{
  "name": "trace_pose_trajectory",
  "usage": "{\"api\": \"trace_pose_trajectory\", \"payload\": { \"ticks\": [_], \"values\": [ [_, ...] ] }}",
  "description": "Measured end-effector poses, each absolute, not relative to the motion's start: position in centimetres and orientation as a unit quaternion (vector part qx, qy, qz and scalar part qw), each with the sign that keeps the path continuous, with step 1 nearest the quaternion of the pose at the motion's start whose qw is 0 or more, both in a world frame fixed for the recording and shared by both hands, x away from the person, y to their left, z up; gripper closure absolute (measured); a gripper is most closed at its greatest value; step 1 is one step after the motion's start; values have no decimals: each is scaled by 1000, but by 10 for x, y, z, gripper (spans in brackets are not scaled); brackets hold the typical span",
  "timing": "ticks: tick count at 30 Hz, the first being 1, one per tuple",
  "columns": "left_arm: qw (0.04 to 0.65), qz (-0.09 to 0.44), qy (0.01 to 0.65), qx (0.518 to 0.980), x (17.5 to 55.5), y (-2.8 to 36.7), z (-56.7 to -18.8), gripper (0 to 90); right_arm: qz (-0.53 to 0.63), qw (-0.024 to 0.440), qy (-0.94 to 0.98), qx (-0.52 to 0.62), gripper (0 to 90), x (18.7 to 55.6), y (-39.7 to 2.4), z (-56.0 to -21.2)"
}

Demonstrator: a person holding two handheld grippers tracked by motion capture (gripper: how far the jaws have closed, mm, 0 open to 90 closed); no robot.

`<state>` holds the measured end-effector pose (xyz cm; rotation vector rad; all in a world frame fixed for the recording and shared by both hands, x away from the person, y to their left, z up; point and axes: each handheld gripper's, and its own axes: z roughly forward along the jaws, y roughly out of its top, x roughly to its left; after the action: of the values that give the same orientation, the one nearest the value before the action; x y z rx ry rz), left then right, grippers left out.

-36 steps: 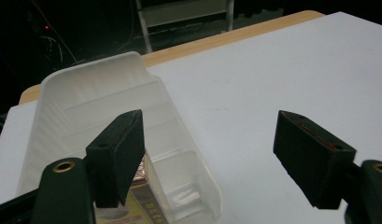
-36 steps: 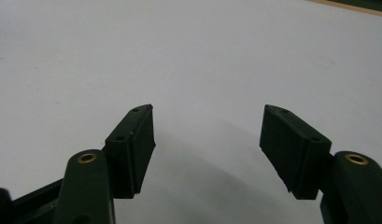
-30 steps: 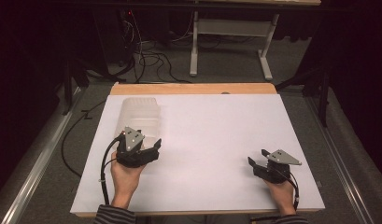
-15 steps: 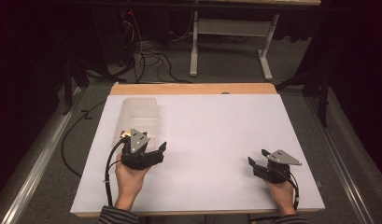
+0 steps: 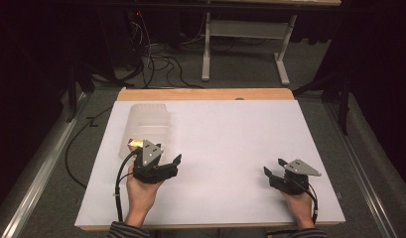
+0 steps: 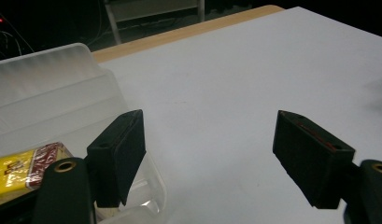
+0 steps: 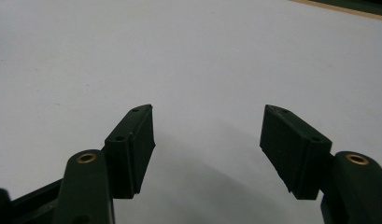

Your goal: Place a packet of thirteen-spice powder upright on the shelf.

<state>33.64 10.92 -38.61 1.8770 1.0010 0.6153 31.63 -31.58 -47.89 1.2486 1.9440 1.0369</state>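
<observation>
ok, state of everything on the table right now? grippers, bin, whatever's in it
left gripper: jaws open, nothing between them, beside the bin's near end
right gripper: jaws open, empty, over bare table
clear plastic bin: upright, no lid on it, at the table's left
yellow packet: lying inside the bin at its near end
table: white top, wooden edge at the far side
</observation>
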Motion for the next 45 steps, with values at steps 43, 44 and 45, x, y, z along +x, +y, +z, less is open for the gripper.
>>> {"api": "trace_pose_trajectory", "payload": {
  "ticks": [43,44,45],
  "values": [
    [457,217,375,777,323,84,-397,261,389,302,733,470,355,316,-315,-479],
    [459,214,376,776,323,83,-397,261,389,302,733,470,355,316,-315,-479],
    [459,214,375,776,323,83,-397,261,389,302,733,470,355,316,-315,-479]
  ]
}}
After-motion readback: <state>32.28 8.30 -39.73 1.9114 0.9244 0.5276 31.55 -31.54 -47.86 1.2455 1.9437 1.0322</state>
